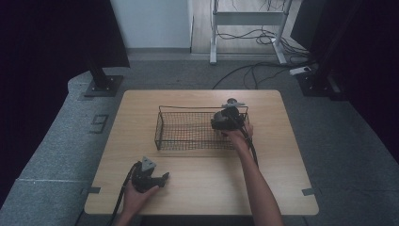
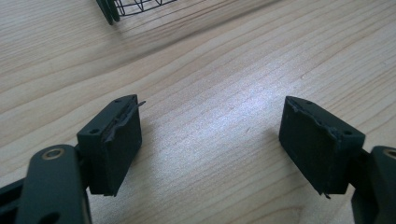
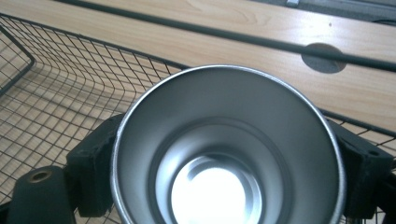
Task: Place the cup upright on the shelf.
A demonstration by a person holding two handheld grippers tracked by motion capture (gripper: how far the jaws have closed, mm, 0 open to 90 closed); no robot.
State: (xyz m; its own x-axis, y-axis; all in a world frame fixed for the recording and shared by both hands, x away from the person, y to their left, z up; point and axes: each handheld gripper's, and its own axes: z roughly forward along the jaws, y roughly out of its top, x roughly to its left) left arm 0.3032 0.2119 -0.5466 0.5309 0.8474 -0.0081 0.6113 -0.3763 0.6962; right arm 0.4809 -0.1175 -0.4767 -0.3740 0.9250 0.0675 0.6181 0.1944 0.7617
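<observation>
Holding: right gripper (image 3: 224, 196) pinches steel cup (image 3: 227, 144) by its outer wall, over wire basket (image 1: 165, 134) | Handling: looks rigid, light, smooth, so may slip; grip below rim | Left gripper (image 2: 210, 149): jaws spread, empty, low over table (image 2: 224, 70)

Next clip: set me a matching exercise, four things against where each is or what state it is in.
Things:
1. metal cup
2. wire basket
3. left gripper
4. right gripper

States:
A. jaws open over bare wood
B. reaches into the basket's right end
C. clamped between two black jaws
D. stands mid-table

Pairs: 1-C, 2-D, 3-A, 4-B
</observation>
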